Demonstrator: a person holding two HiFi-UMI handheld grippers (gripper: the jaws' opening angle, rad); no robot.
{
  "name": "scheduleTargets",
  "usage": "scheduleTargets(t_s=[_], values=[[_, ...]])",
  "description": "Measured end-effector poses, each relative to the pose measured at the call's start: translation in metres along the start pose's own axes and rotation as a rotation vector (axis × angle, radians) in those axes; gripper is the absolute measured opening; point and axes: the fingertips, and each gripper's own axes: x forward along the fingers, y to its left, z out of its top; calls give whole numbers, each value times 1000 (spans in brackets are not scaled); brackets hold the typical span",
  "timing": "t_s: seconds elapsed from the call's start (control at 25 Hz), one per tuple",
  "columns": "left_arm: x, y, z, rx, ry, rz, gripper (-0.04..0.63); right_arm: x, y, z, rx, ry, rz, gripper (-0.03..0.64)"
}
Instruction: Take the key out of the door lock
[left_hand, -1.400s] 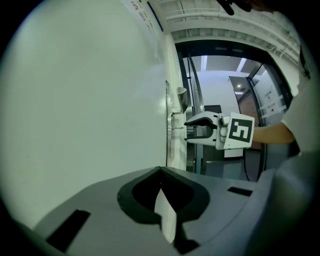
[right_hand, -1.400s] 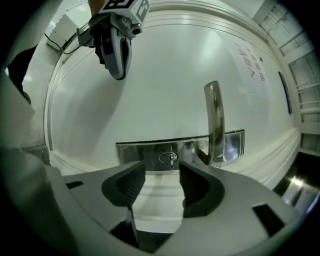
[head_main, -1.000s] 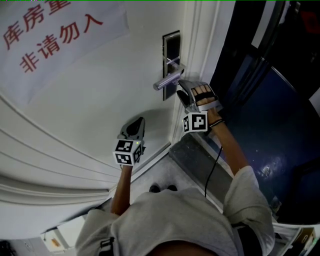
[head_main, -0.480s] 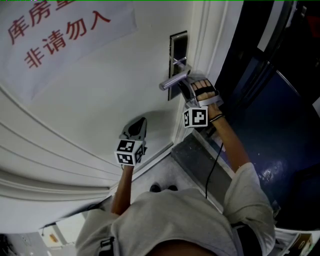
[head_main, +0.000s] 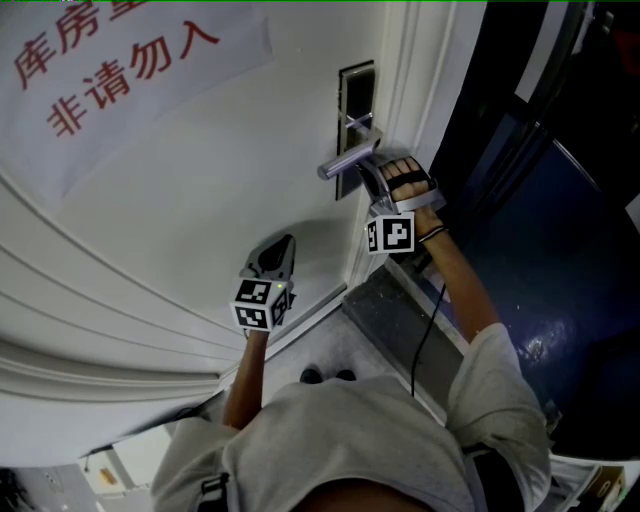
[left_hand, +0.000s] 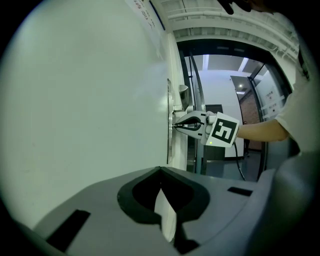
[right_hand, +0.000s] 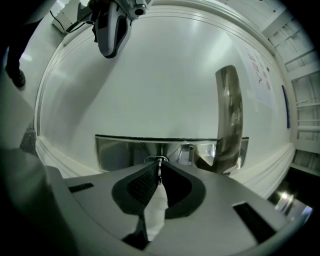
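A steel lock plate (head_main: 355, 95) with a lever handle (head_main: 348, 160) sits on the white door (head_main: 200, 200). In the right gripper view a thin metal key (right_hand: 159, 163) sticks out of the plate (right_hand: 125, 150) below the handle (right_hand: 229, 115). My right gripper (right_hand: 159, 172) is at the plate, its jaws closing on the key's head, which sits pinched between the tips. From the head view that gripper (head_main: 365, 182) is tucked under the handle, so the key is hidden. My left gripper (head_main: 278, 250) hangs lower left near the door, shut and empty.
A paper notice (head_main: 120, 70) with red characters is stuck high on the door. The door frame (head_main: 415, 90) runs right of the lock, with a dark blue floor (head_main: 530, 260) beyond it. A cable (head_main: 425, 340) trails from my right gripper.
My right gripper has moved up under the handle to the lock plate and its jaws have closed from wide open onto the key. The left gripper has stayed in place.
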Motion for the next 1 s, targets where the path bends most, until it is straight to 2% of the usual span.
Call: scheduleTargets(t_s=[0.52, 1.0], values=[[0, -8, 4, 6, -3, -10, 18, -3, -2, -1, 11, 12, -4, 31], [5, -17, 7, 17, -15, -33, 18, -31, -1, -8, 40, 13, -25, 31]])
